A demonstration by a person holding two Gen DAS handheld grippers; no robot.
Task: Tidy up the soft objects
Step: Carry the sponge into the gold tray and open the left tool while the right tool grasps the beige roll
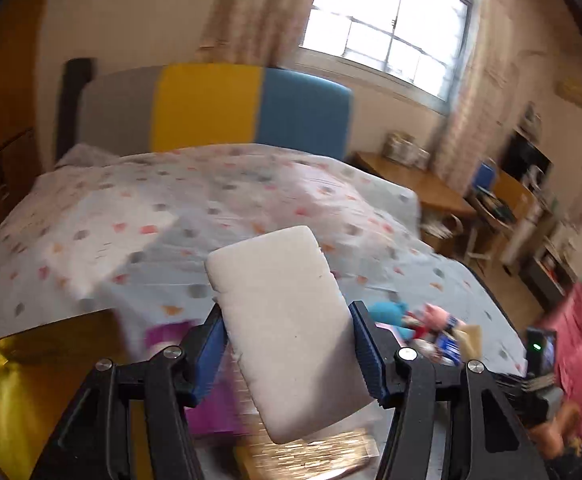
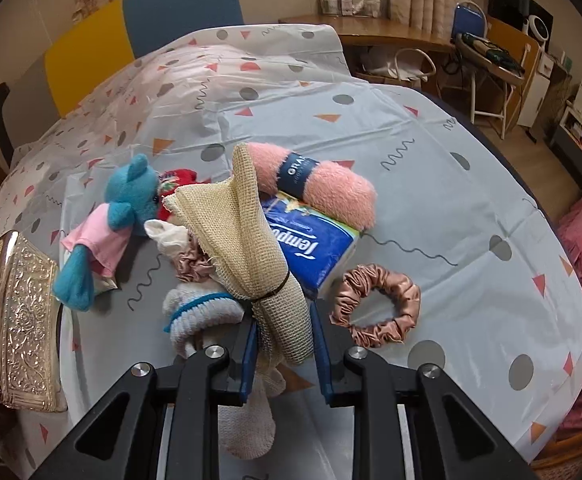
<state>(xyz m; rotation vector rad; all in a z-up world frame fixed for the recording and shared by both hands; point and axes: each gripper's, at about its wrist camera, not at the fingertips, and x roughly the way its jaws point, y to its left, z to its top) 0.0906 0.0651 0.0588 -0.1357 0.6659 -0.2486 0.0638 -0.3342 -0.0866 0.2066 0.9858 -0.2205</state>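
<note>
My left gripper (image 1: 287, 320) is shut on a white foam pad (image 1: 275, 280) and holds it tilted in the air above the bed. Beyond it, a blurred heap of soft toys (image 1: 411, 320) lies on the bedspread. My right gripper (image 2: 283, 328) is shut on the tied neck of a beige burlap cloth (image 2: 235, 224). Around the cloth lie a blue felt toy (image 2: 131, 196) in a pink dress, a white knitted piece (image 2: 199, 312) with blue trim, a fuzzy pink roll (image 2: 323, 188), a blue tissue pack (image 2: 311, 240) and a pink satin scrunchie (image 2: 379, 308).
An ornate gold box (image 2: 19, 320) stands at the bed's left edge, and shows as the gold box (image 1: 31, 380) under the left gripper, beside a purple container (image 1: 211, 412). The patterned bedspread (image 2: 431, 140) stretches to a yellow and blue headboard (image 1: 251, 108). A desk (image 2: 391, 36) and chair stand to the right.
</note>
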